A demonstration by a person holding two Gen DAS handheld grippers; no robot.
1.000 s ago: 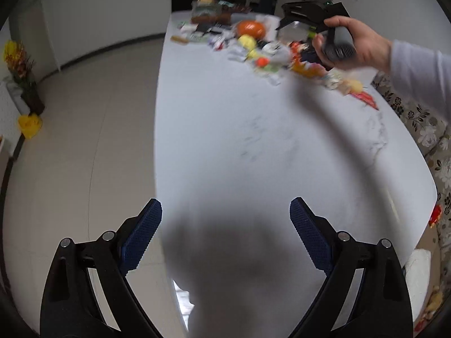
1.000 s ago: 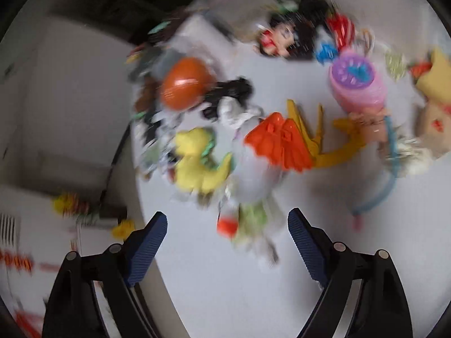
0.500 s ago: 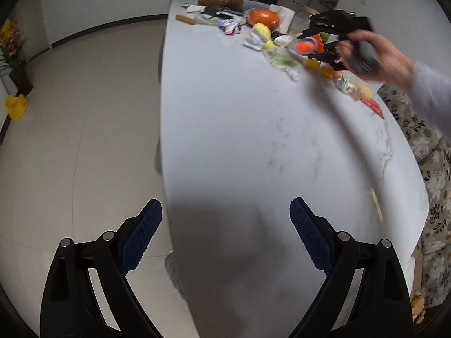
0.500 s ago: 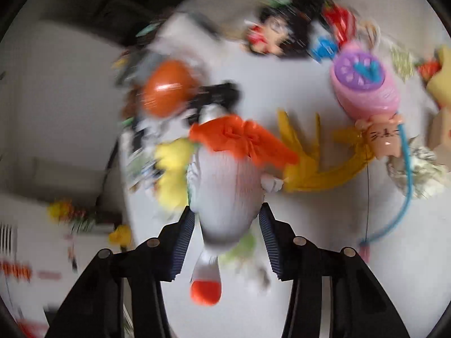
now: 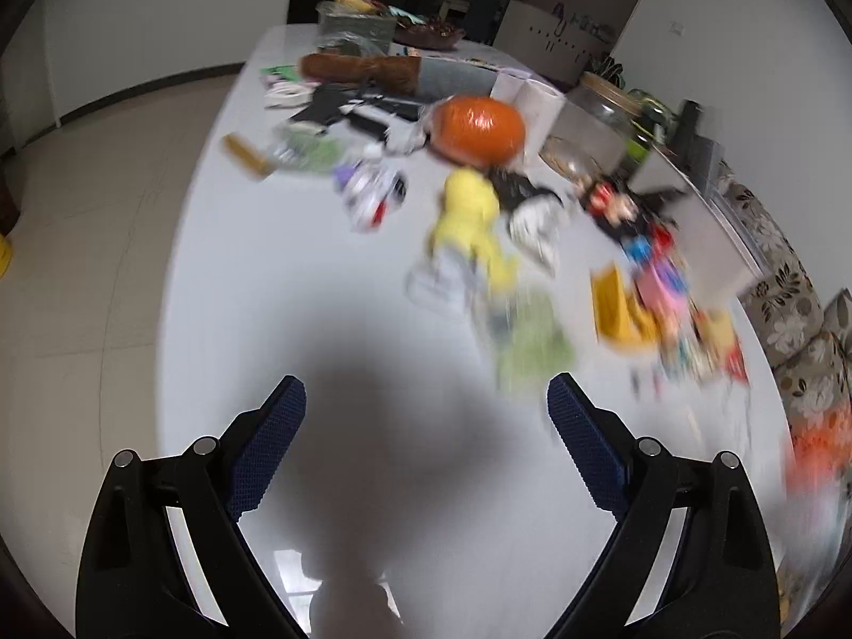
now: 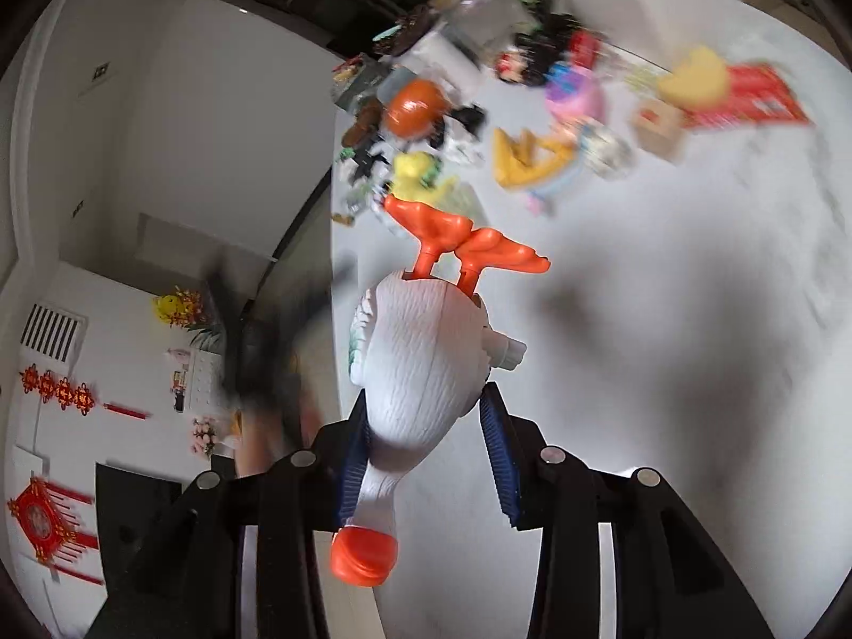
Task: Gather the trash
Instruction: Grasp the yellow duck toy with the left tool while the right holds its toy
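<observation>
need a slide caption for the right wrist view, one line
Right gripper shut on a white toy goose, orange feet pointing away, lifted above the white table, toy pile beyond.

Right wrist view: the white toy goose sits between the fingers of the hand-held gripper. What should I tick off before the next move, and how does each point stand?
1. Right hand-held gripper shut on the toy goose: ok, blue pads on both flanks.
2. Goose clear of the table: ok, orange feet in the air, pile behind.
3. Grip centred: not ok, pads sit near the neck end, bulk of the body ahead of them.
4. Left hand-held gripper free: ok, open, nothing between its fingers.
5. Trash container in sight: cannot tell, none visible in either view.
6. Sharp view of the remaining pile: not ok, motion blur.
</observation>
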